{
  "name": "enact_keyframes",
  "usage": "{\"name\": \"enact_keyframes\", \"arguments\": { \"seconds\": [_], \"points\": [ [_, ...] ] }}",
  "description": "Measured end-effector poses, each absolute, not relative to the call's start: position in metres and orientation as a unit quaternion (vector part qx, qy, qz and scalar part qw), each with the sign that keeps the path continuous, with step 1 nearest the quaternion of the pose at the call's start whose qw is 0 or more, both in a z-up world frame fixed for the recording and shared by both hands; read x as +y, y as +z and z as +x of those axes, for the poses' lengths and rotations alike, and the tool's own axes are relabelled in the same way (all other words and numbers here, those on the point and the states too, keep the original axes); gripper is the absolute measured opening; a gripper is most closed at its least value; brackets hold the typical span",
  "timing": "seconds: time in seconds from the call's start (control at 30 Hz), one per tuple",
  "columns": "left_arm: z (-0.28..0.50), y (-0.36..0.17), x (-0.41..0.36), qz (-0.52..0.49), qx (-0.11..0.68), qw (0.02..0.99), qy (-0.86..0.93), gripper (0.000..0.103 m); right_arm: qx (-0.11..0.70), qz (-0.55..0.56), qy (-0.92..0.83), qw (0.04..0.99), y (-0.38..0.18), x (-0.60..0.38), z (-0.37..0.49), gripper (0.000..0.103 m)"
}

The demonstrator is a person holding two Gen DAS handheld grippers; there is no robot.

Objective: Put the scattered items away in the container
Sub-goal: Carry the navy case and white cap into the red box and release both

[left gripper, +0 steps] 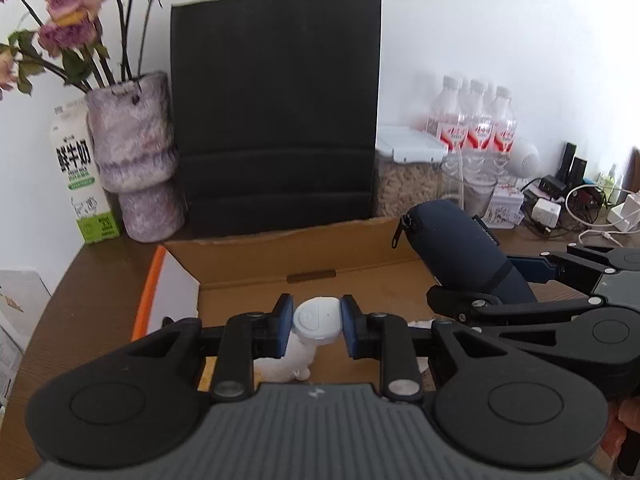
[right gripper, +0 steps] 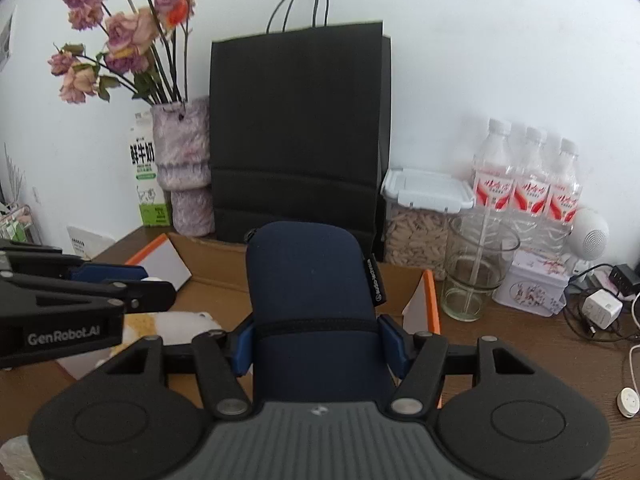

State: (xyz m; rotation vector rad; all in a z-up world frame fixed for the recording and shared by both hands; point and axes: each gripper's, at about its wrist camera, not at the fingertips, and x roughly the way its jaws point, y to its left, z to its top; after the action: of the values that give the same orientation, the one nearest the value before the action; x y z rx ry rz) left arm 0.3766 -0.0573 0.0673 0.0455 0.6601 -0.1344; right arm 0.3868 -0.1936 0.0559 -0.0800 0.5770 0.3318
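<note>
Wooden desk (right gripper: pixel 520 344), cardboard box (left gripper: pixel 304 256) holding white items (left gripper: pixel 288 364)

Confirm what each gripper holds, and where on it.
Left gripper: small pale-blue rounded plastic device, pinched across its sides. Right gripper: dark navy zippered fabric pouch, gripped across its lower body.

A plain white wall (right gripper: pixel 500 60) stands behind a brown wooden table (left gripper: pixel 92 280) in soft, even light.
</note>
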Motion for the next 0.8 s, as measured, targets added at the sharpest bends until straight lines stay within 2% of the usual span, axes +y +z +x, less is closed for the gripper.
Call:
{"name": "enact_keyframes", "arguments": {
  "seconds": [0.17, 0.43, 0.53, 0.73, 0.8],
  "points": [
    [0.404, 0.034, -0.067, 0.040, 0.381, 0.922, -0.062, 0.026, 0.322, -0.057, 0.161, 0.931, 0.026, -0.185, 0.408, 0.060],
    [0.411, 0.013, -0.075, 0.089, 0.403, 0.909, -0.054, 0.026, 0.345, -0.087, 0.161, 0.920, -0.002, -0.176, 0.417, 0.061],
    [0.415, 0.005, -0.070, 0.078, 0.435, 0.896, -0.052, 0.026, 0.370, -0.082, 0.164, 0.911, -0.010, -0.174, 0.417, 0.061],
    [0.409, 0.008, -0.069, 0.086, 0.424, 0.900, -0.044, 0.029, 0.376, -0.070, 0.169, 0.908, -0.011, -0.175, 0.414, 0.064],
    [0.408, 0.010, -0.067, 0.086, 0.422, 0.901, -0.046, 0.034, 0.380, -0.073, 0.168, 0.907, -0.009, -0.176, 0.413, 0.065]
  ]
}}
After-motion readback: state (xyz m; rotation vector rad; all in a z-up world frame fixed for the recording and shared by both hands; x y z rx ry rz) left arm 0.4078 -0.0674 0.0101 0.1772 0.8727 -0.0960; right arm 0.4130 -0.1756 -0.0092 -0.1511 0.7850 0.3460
